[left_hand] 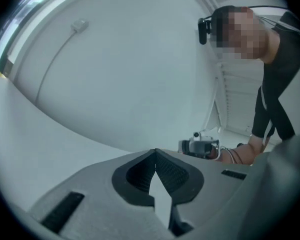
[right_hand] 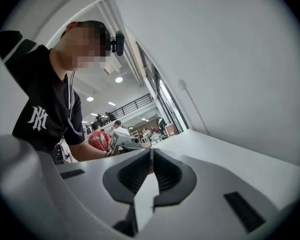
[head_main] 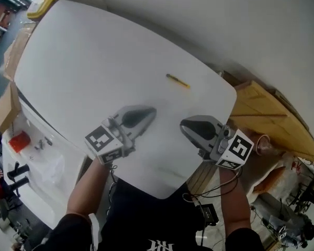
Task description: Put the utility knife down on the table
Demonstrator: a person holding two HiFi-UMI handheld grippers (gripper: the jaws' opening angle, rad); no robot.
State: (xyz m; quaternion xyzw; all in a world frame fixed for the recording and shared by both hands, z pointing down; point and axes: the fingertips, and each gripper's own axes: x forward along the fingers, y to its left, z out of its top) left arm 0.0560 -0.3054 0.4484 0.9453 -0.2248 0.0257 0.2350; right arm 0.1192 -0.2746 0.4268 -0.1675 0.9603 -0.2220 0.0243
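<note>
I am holding my left gripper (head_main: 149, 111) in the lower middle of the head view, its jaws pressed together tip to tip with nothing between them. My right gripper (head_main: 184, 123), just to its right, is gripping nothing either, its jaws closed on each other. The utility knife (head_main: 178, 81) is lying flat on the white table (head_main: 83, 61), above the centre of the frame and well apart from both grippers. So I am judging the task done as far as these views show: the knife is resting on the table and neither gripper is touching it — nothing looks left but to draw back.

As for writing, I am finding little. The cubes (head_main: 103, 139) on my grippers are showing only square black-and-white markers, no words. My black shirt (right_hand: 40, 99) is carrying a white logo (right_hand: 38, 118) of interlocked letters, seemingly N and Y. The knife is too small for any print to be read.
</note>
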